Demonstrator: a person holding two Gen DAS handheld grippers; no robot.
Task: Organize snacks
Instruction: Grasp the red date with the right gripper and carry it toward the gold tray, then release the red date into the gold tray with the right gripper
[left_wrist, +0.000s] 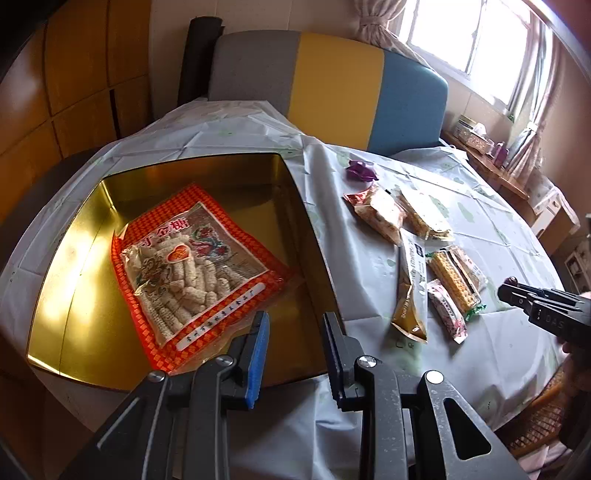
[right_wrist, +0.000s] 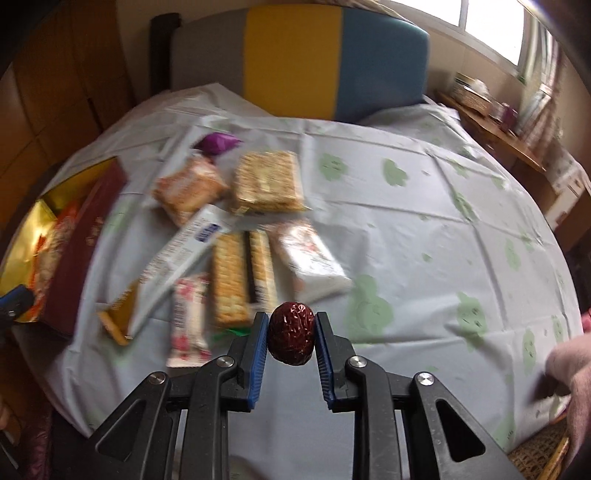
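A gold tin box (left_wrist: 92, 280) sits open on the table and holds an orange bag of puffed candy (left_wrist: 192, 266). My left gripper (left_wrist: 295, 328) is open and empty over the tin's near right corner. My right gripper (right_wrist: 291, 332) is shut on a dark red dried date (right_wrist: 291, 332), held above the table. It also shows at the right edge of the left wrist view (left_wrist: 546, 306). Several wrapped snacks lie on the cloth: cracker packs (right_wrist: 240, 277), a square cracker pack (right_wrist: 267, 181), a long white sachet (right_wrist: 184, 243), a pink bar (right_wrist: 188, 325), a purple candy (right_wrist: 218, 142).
The round table wears a pale cloth with green spots (right_wrist: 424, 240). A grey, yellow and blue chair back (right_wrist: 295, 59) stands at the far side. The tin's dark red outer wall (right_wrist: 88, 236) faces the snacks. A wooden shelf (right_wrist: 495, 129) and window are at the right.
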